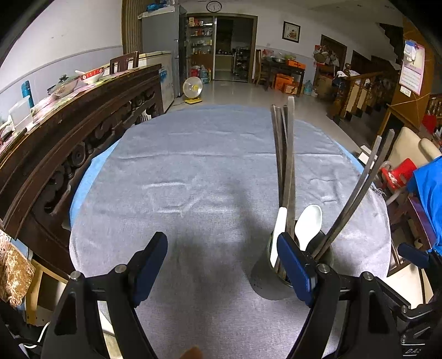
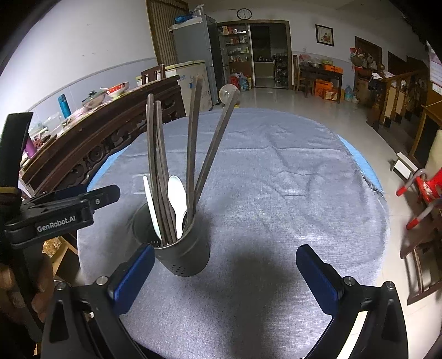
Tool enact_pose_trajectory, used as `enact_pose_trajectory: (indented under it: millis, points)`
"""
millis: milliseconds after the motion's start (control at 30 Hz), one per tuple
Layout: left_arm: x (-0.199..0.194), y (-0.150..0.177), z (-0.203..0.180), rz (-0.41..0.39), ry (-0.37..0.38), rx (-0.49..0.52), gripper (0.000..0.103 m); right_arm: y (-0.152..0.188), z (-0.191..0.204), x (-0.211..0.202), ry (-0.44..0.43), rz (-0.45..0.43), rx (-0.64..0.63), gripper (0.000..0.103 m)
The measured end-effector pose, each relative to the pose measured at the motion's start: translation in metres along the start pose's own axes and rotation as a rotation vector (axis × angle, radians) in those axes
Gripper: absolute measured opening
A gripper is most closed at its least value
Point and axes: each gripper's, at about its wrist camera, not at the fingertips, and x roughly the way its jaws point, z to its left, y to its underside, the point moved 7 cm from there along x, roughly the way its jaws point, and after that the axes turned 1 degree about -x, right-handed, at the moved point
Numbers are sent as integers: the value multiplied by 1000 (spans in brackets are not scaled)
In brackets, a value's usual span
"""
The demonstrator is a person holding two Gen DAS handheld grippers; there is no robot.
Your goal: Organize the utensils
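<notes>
A grey cloth (image 1: 193, 171) covers the desk. Left of it runs a carved dark wooden rail (image 1: 83, 116). Farther back stand a grey fridge (image 1: 163, 41), a small fan (image 1: 192, 89) and a wall clock (image 1: 214, 6).

A dark grey metal utensil holder (image 2: 176, 248), a cylinder with small holes near its base, stands upright on grey cloth at lower left of centre in the right wrist view. Several long dark wooden chopsticks (image 2: 193, 149) rise from it and fan outward. Two white spoons (image 2: 176, 196) stand among them, one bowl upward, the other handle upward.
</notes>
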Motion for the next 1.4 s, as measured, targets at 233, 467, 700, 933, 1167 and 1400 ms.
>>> enact_pose_trajectory:
  millis: [233,467,700,933,1167,1400]
  points:
    - [-3,0,0,0,4,-2,82,-3,0,-3,4,-6,-4,103]
    - [-3,1,-3,-1,4,8,82,-4,0,-3,2,-8,-5,103]
    - [-4,1,-6,-5,2,18,82,-4,-1,-2,3,-3,-1,103]
    - [-5,0,-8,-4,2,22,82,-3,0,-2,3,-3,-3,103]
    - [-5,1,-8,0,7,24,82,-4,0,-2,5,-5,-2,103]
    - [-7,2,-9,-5,8,29,82,-5,0,-3,4,-9,-2,103]
